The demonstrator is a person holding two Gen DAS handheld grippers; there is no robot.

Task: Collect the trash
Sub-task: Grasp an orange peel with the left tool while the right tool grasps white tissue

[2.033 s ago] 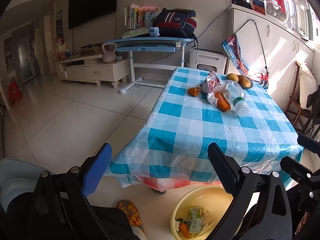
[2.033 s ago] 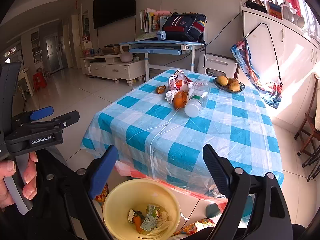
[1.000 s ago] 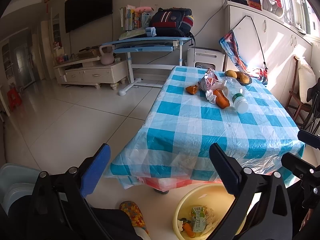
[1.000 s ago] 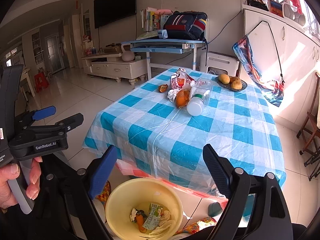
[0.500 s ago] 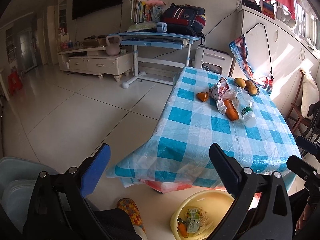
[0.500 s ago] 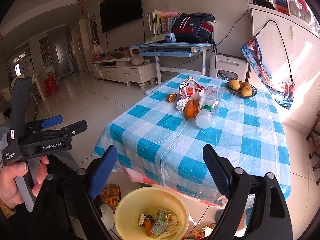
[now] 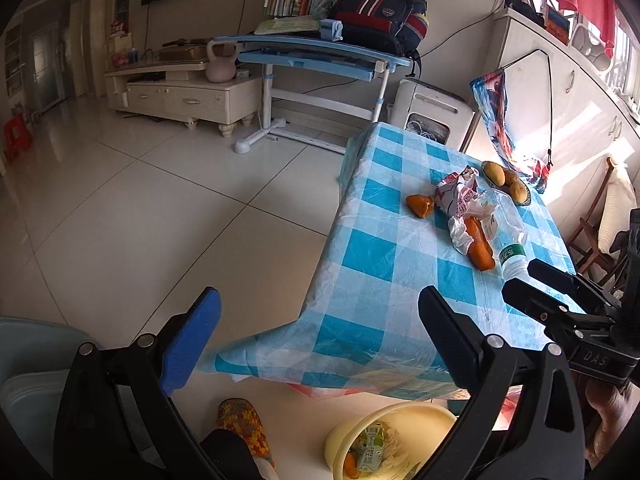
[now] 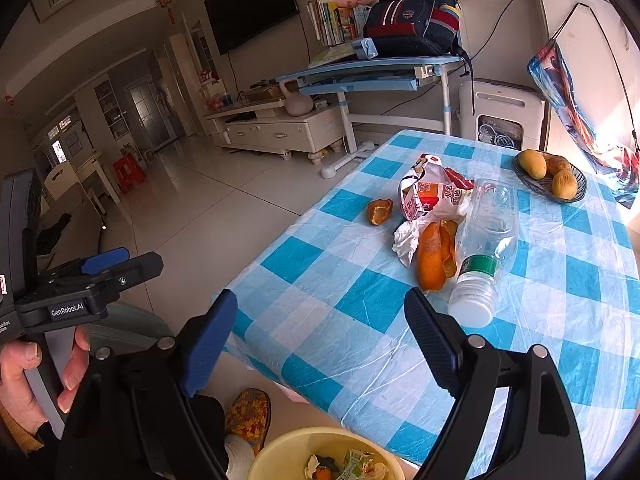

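A table with a blue checked cloth (image 8: 304,256) holds the trash in a cluster. There is an empty clear plastic bottle (image 8: 486,240) on its side, a long orange peel (image 8: 434,252), a white tissue (image 8: 406,240), a crumpled red-and-white wrapper (image 8: 430,194) and a small peel piece (image 8: 378,211). My right gripper (image 8: 320,304) stands open and empty over the table's near corner, short of the peel and bottle. My left gripper (image 7: 316,312) is open and empty, left of the table (image 7: 360,240) over the floor. A yellow bin (image 8: 280,454) with trash inside sits below on the floor.
A dark bowl of mangoes (image 8: 550,174) stands at the table's far right. A foot in a patterned slipper (image 8: 248,412) is beside the bin. A blue desk (image 8: 372,70) and a white appliance (image 8: 500,112) stand behind the table, wooden chairs (image 7: 592,240) to its right.
Both grippers have moved toward the table, and the trash cluster looks larger and nearer in the right wrist view. The left view has swung left. Both stay open.
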